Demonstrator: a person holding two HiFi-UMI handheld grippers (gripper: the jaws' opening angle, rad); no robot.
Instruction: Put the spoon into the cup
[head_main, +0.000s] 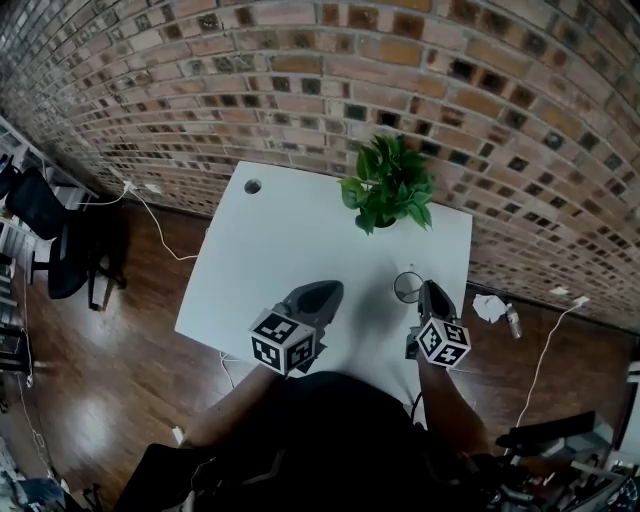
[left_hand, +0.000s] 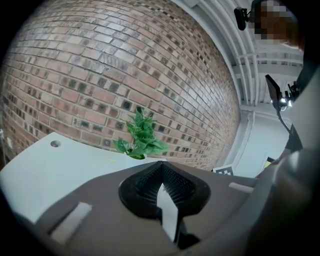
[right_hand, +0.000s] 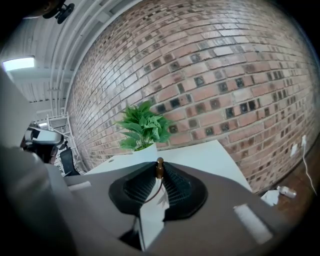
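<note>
A clear glass cup (head_main: 407, 287) stands on the white table (head_main: 300, 250) near its front right. My right gripper (head_main: 430, 290) hovers just right of the cup. In the right gripper view its jaws (right_hand: 159, 172) are shut on the spoon (right_hand: 159, 168), a thin brown handle end poking up between the tips, with the rest of the spoon hidden. The cup does not show in that view. My left gripper (head_main: 325, 289) hangs over the table's front edge to the cup's left, and its jaws (left_hand: 161, 169) are shut with nothing between them.
A potted green plant (head_main: 388, 185) (left_hand: 140, 137) (right_hand: 144, 127) stands at the back of the table against the brick wall. A cable hole (head_main: 252, 186) is at the table's far left. Crumpled paper (head_main: 488, 307) and a small bottle (head_main: 513, 320) lie on the wooden floor at the right.
</note>
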